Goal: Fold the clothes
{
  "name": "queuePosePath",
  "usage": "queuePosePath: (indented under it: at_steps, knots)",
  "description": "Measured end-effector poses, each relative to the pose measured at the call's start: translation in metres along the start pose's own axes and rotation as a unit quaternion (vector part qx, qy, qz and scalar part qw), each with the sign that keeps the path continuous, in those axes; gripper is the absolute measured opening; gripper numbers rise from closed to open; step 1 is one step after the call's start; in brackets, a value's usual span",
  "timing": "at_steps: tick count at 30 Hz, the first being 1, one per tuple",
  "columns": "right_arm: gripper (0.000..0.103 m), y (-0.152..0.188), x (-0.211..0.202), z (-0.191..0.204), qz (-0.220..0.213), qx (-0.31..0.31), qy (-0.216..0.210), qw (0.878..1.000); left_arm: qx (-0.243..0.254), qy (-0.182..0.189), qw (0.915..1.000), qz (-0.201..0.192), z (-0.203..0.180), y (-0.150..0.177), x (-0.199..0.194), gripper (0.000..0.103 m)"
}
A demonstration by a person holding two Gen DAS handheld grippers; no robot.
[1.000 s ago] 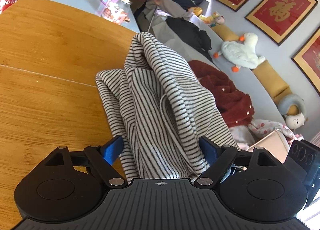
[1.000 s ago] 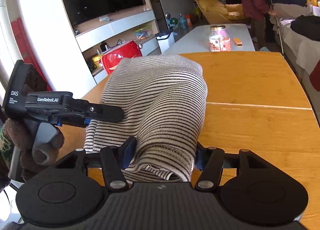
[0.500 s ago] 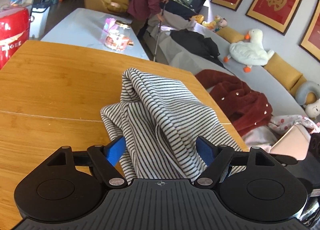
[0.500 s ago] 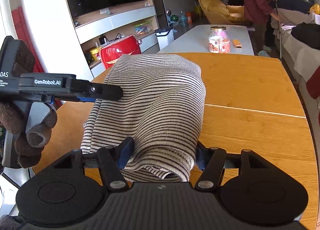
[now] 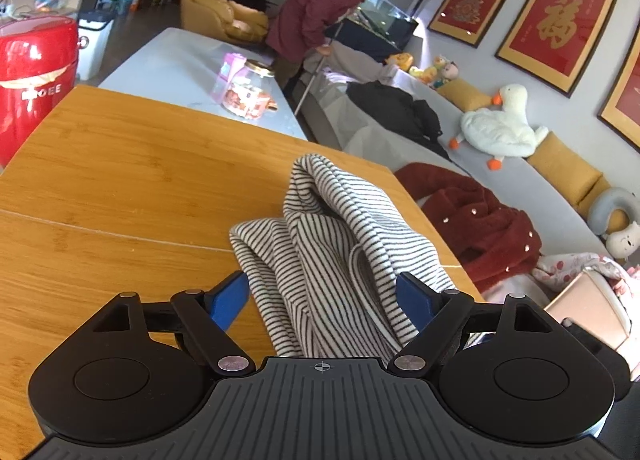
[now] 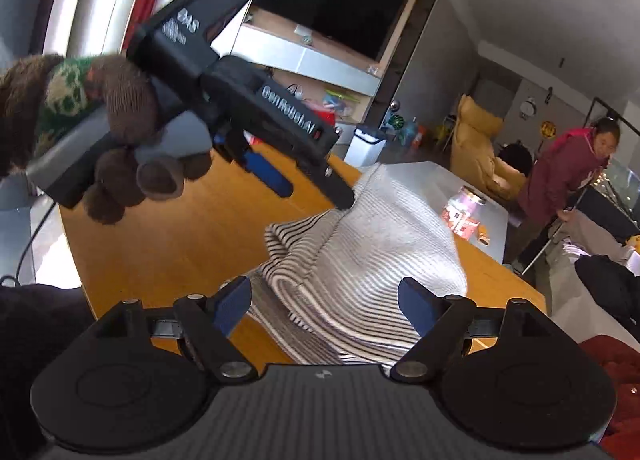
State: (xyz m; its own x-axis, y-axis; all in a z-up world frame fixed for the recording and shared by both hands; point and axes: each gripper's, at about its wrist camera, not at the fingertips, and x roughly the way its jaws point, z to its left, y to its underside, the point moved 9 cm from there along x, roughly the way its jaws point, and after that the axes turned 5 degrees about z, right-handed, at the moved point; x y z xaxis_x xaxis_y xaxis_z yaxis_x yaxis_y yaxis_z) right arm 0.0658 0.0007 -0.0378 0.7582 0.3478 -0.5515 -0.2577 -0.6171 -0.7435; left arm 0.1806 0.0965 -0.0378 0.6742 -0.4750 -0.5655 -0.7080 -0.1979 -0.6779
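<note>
Garment: a striped top (image 5: 344, 256) lies bunched in a rumpled heap on the wooden table (image 5: 120, 187), not yet flat; it sits straight ahead of both tools, likely gathered there for the next fold
Left gripper (image 5: 324, 298): jaws stand wide; cloth fills the gap between the blue pads (image 5: 230, 298) but they do not pinch it; seen from the right wrist view its tip touches the top of the heap, perhaps to steady it
Right gripper (image 6: 324, 302): jaws are opening; cloth lies between them, pads clear of it, so it looks like a release
Hand: a gloved hand (image 6: 116, 147) holds the left tool, up and to the left of the right one
Stage: my guess is early, the heap needs spreading first
</note>
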Motion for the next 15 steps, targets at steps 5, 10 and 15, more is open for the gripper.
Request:
queuePosePath:
  at_steps: [5, 10, 15]
  knots:
    - [0.025, -0.006, 0.018, -0.019, 0.015, 0.005, 0.036, 0.999, -0.021, 0.017, 0.9996, 0.009, 0.015, 0.008, -0.005, 0.067]
    - [0.015, -0.054, -0.022, -0.082, -0.041, 0.131, -0.005, 0.991, -0.010, 0.097, 0.9950, 0.024, -0.009, 0.015, 0.013, 0.052]
    - [0.009, -0.093, -0.021, -0.098, -0.056, 0.209, -0.132, 0.967, 0.075, 0.112, 0.9904, 0.031, -0.055, 0.034, 0.033, 0.064]
